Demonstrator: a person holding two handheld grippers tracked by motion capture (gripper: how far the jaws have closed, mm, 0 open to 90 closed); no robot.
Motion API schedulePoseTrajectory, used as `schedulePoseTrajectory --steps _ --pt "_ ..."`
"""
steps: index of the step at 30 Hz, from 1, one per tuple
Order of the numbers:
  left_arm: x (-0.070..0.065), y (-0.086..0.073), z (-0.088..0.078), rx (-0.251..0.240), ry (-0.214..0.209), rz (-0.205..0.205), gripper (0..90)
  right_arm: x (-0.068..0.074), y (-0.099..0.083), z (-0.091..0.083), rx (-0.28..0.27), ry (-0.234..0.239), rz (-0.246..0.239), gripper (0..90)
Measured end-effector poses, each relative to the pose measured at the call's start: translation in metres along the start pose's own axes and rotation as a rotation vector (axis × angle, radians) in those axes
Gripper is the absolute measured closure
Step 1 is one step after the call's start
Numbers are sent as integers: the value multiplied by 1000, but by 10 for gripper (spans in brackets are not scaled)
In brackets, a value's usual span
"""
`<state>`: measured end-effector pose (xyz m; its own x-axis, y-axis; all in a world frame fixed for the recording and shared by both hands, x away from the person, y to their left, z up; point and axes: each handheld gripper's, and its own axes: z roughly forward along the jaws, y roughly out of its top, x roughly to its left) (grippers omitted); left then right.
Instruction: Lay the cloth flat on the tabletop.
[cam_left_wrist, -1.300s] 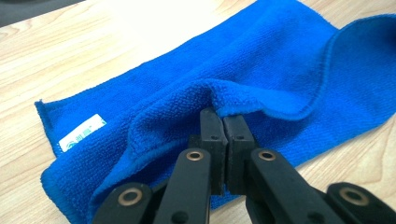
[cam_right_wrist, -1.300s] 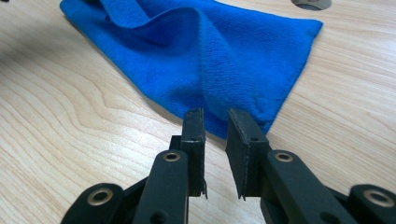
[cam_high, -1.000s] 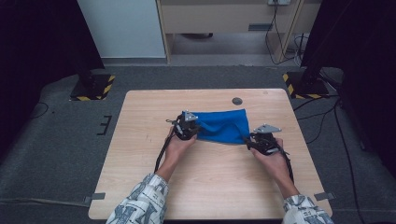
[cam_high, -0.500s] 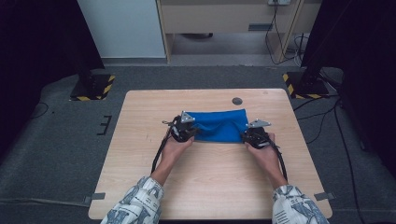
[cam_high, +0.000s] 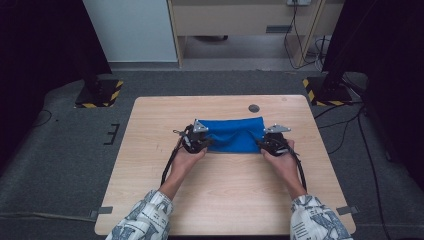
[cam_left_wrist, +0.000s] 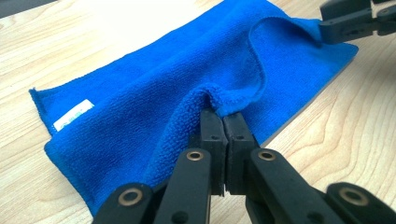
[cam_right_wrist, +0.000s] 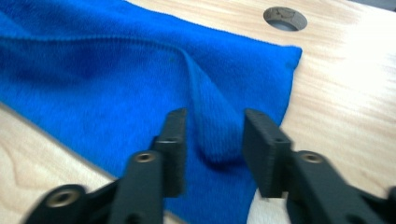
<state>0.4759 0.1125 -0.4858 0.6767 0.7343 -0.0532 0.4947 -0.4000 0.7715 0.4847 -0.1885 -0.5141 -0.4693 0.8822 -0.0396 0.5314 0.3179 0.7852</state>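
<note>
**Blue cloth pinched at one end, straddled at the other**

The cloth (cam_high: 234, 135) is a blue microfibre piece lying flat near the middle of the table (cam_high: 225, 200), closer to the far edge than to the person. In the high view it forms a wide band running left to right, with its near edge pulled up into folds at both ends. A small white label (cam_left_wrist: 73, 114) sits near one corner in the left gripper view.

The left gripper (cam_left_wrist: 223, 122) is clenched on a raised fold of the cloth's near edge; the two black jaws meet with the fabric squeezed between them, and the hem curls away from the tips in a loop. In the high view this gripper (cam_high: 196, 141) sits at the cloth's left end, touching it.

The right gripper (cam_right_wrist: 214, 135) is at the cloth's right end. Its jaws stand apart on either side of a raised ridge of fabric, with a visible gap to each pad, so the cloth lies between them but is not gripped. The jaws have just been opening. In the high view the same gripper (cam_high: 272, 142) rests at the cloth's right edge.

A round dark hole (cam_high: 254, 108) in the tabletop lies just beyond the cloth's far right corner, apart from it. Both forearms, in patterned sleeves (cam_high: 145, 220), come in from the table's near edge.
</note>
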Motion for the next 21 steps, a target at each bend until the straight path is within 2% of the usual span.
schedulePoseTrajectory --steps 3,8,9,10,11,12,14,15,16,21 --pt "-1 0 -1 0 -4 2 888 3 4 7 13 -17 -17 507" --pt "1 1 -3 2 -2 -4 888 6 6 16 34 -38 -36 503" --pt "1 1 -4 0 -3 -3 888 7 7 19 37 -43 -51 555" --pt "1 1 -4 0 -3 -3 889 7 7 19 37 -43 -51 555" --pt "2 1 -5 0 -4 -4 888 8 6 21 59 -57 -60 648" --pt "2 1 -6 0 -4 -4 889 7 6 21 64 -61 -62 694" --pt "3 0 -7 -1 -2 -5 889 6 6 20 66 -59 -49 789" --pt "3 0 -7 -1 -2 -5 889 6 6 20 66 -59 -49 789" --pt "3 0 -8 0 -2 -5 889 5 7 19 66 -57 -43 851" --pt "3 -2 -12 10 -2 3 889 4 8 10 55 -28 -35 863"
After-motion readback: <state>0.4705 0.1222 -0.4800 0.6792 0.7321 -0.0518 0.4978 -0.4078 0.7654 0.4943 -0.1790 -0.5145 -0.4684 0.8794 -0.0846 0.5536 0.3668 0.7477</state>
